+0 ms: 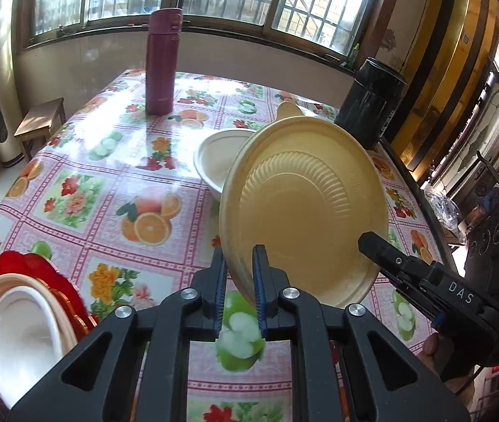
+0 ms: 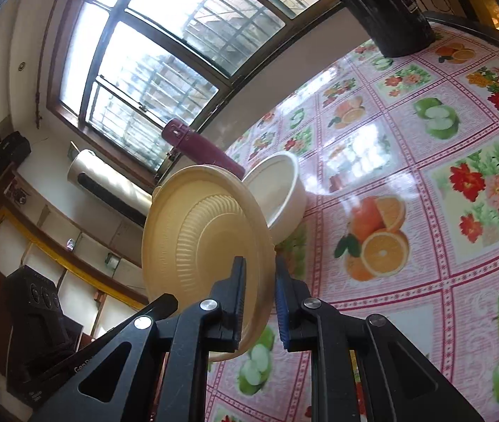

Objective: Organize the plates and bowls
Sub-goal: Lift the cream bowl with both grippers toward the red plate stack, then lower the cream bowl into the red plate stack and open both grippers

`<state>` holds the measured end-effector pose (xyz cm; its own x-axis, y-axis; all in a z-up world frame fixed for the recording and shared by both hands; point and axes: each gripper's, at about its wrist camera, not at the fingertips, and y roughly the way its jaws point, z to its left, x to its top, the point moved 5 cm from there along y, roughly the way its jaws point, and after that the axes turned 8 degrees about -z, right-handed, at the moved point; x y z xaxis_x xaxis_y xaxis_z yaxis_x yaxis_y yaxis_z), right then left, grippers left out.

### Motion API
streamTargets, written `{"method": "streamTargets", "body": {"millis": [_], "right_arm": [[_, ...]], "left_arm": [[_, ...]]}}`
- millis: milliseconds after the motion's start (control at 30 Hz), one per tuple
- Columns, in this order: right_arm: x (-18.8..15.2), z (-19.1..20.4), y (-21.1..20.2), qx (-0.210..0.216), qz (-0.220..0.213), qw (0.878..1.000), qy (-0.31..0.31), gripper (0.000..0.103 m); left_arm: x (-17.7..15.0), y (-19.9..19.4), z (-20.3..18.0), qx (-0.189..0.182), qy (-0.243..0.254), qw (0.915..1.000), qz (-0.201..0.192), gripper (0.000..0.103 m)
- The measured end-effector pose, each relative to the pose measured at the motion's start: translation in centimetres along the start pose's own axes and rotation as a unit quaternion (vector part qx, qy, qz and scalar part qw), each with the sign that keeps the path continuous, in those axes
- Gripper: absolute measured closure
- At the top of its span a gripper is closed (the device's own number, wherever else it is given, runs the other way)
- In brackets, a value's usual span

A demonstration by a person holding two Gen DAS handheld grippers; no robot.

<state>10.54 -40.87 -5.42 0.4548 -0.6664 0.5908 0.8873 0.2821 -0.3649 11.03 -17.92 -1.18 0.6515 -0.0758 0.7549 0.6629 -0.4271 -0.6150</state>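
A tan ribbed plate (image 1: 305, 207) is held on edge above the table. My left gripper (image 1: 239, 274) is shut on its lower rim. My right gripper (image 1: 372, 242) reaches in from the right, one finger lying across the plate's face. In the right wrist view the right gripper (image 2: 258, 292) straddles the same plate's (image 2: 207, 242) rim; its blue pad stands slightly off the rim. A white bowl (image 1: 218, 161) sits behind the plate, also seen in the right wrist view (image 2: 277, 193). At lower left, a white bowl (image 1: 20, 334) rests in a beige bowl on a red plate (image 1: 20, 263).
A maroon flask (image 1: 161, 63) stands at the back of the fruit-pattern tablecloth (image 1: 108, 183). A black canister (image 1: 369, 102) stands at the back right corner. A wooden stool (image 1: 42, 119) is off the table's left side.
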Motion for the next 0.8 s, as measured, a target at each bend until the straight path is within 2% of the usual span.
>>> {"method": "streamTargets", "body": {"millis": [367,600,800], "right_arm": [[-8.0,10.9,2.6,0.073,0.077,0.993,-0.057,0.085],[-12.3,15.6,4.7,0.104,0.122,0.983,-0.093,0.085],[-15.6,17.6,6.7,0.104,0.159,0.975,-0.114,0.084]], "left_arm": [[-2.9,-8.3,9.8,0.068,-0.032,0.9961,-0.047,0.091],[-3.6,-11.4,13.9,0.115,-0.042,0.9902,-0.067,0.09],[-5.0,-12.3,16.3,0.143,-0.044,0.9865,-0.067,0.09]]}}
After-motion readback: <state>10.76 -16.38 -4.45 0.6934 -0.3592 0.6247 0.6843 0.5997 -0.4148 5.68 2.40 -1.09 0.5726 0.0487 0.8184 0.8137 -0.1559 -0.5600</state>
